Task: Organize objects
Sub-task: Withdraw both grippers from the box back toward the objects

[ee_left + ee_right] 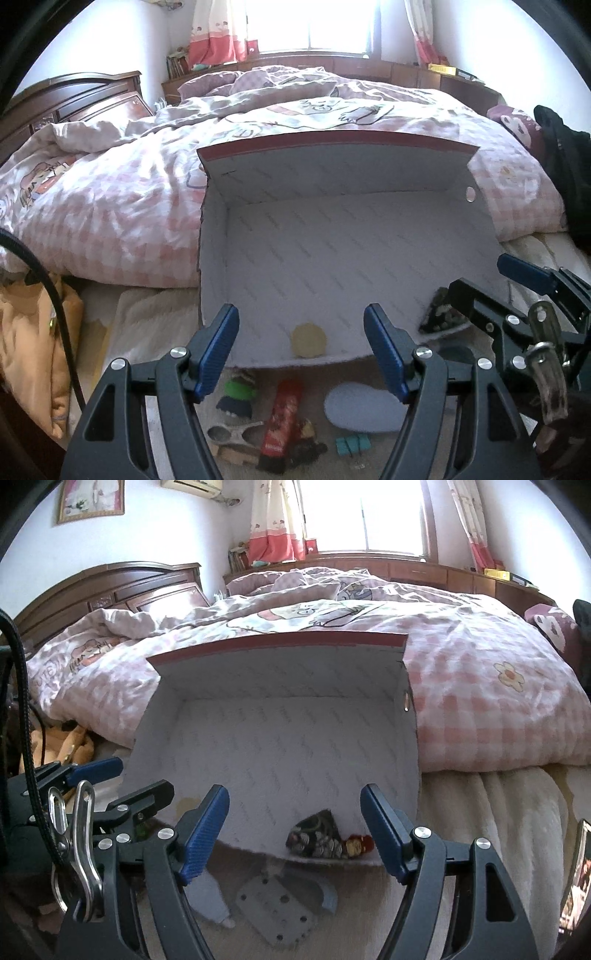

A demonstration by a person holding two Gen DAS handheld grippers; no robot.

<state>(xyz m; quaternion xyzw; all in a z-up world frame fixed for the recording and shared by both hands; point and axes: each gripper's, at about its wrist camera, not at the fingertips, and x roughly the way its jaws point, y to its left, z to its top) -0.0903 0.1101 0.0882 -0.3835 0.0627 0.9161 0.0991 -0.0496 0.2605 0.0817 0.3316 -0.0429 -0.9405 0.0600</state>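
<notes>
A large open cardboard box [332,236] with a white inside and a red rim lies on the bed. A yellow disc [308,339] rests on its floor near the front edge. My left gripper [303,350] hovers open over that edge, nothing between its blue pads. In front of the box lie a green-and-dark toy [238,397], a red tube [282,424], a metal clip [232,434], a white oval [364,408] and a teal piece [352,443]. My right gripper [295,834] is open and empty above a patterned pouch [319,834] and a small red figure [360,843]. A grey perforated plate [275,908] lies nearer.
A rumpled pink checked quilt [110,206] is heaped behind and beside the box. The wooden headboard [110,587] stands to the left, an orange cloth [33,332] at the bed's left edge, dark clothing [565,166] at the right. A black cable [55,306] hangs at the left.
</notes>
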